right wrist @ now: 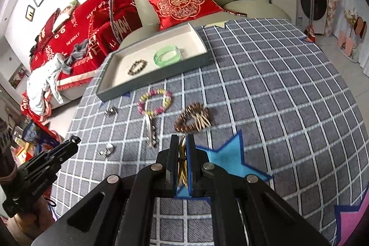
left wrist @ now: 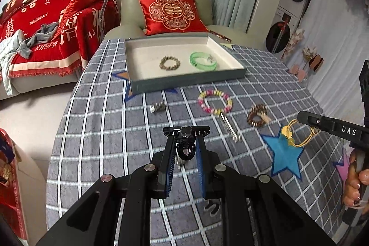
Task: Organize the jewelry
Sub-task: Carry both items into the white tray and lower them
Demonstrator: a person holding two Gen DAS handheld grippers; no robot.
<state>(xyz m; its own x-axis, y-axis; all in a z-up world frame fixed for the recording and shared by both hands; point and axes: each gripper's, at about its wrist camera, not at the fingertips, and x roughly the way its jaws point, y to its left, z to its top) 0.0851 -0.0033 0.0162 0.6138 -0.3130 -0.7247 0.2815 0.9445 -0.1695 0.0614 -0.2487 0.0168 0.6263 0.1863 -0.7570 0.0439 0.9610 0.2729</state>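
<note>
Left wrist view: the left gripper is clamped on a small black hair claw clip held above the grey checked tablecloth. The right gripper, jaws pressed together, pinches a thin gold bangle that hangs edge-on between the pads. The shallow grey tray with cream lining lies straight ahead at the far side, its long axis running left to right; the left hand looks nearer to it. Inside sit an olive beaded bracelet on the left and a translucent green bangle to its right. A pink-and-yellow beaded bracelet and a brown wooden bead bracelet lie on the cloth.
</note>
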